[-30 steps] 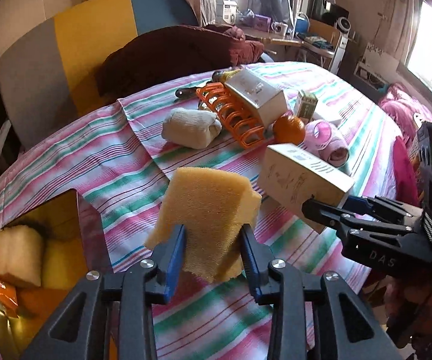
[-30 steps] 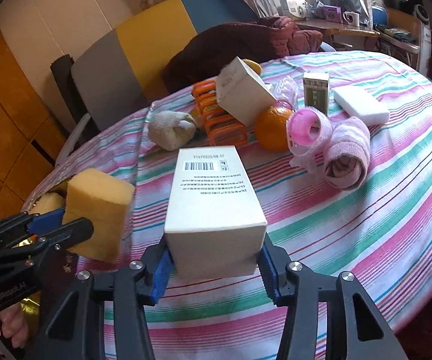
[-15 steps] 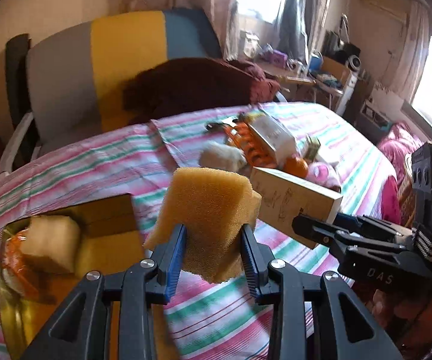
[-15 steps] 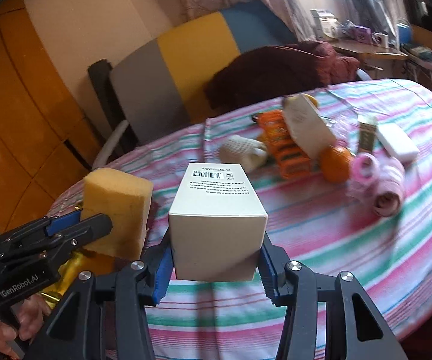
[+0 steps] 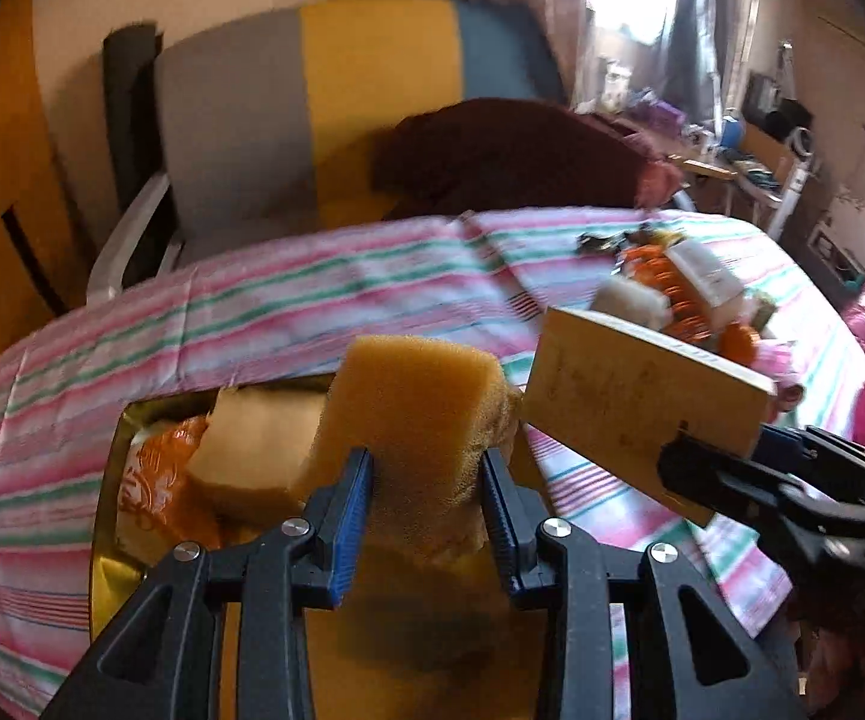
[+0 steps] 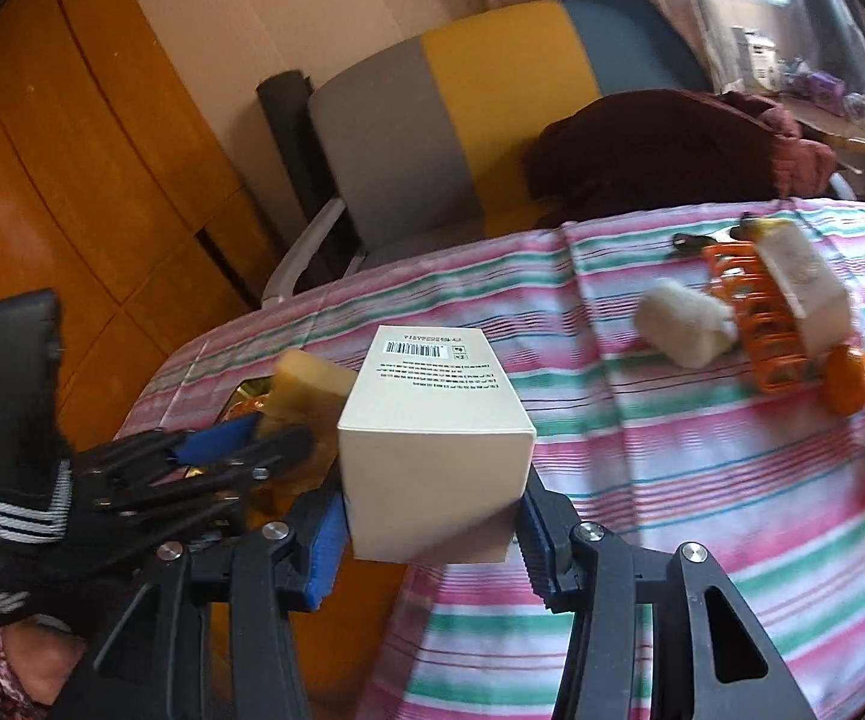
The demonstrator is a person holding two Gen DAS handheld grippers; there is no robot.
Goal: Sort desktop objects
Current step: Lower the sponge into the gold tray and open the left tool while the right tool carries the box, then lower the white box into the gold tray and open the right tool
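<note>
Since a second ago both tongs have swung left, away from the cluster of objects, so the gold bin (image 5: pixel 110 546) that sat at the lower-left edge of the left wrist view now lies directly under the left tongs (image 5: pixel 426 516), and the cluster has slid to the far right.

The worktop (image 6: pixel 702 480), covered in a pink, green and white striped cloth, fills the middle of both views, with a grey, yellow and blue chair (image 5: pixel 324 108) behind it and a dark red garment (image 6: pixel 672 144) heaped on the chair seat. The gold bin sits at the worktop's near left; inside it are an orange packet (image 5: pixel 156 480) and a pale sponge-like block (image 5: pixel 258 444).

The right tongs (image 6: pixel 432 540) clamp a cream box (image 6: pixel 438 426) by its sides, barcode face up, held above the worktop's near-left part and just right of the bin. The left tongs pinch a yellow sponge (image 5: pixel 414 420), squeezing its lower part, and hold it above the bin's open interior.

Far right on the cloth stand an orange wire rack (image 6: pixel 762 324) with a white box (image 6: pixel 804 276) leaning in it, a rolled cream cloth (image 6: pixel 687 321) just left of the rack, and an orange fruit (image 6: pixel 847 378) near its front end.
</note>
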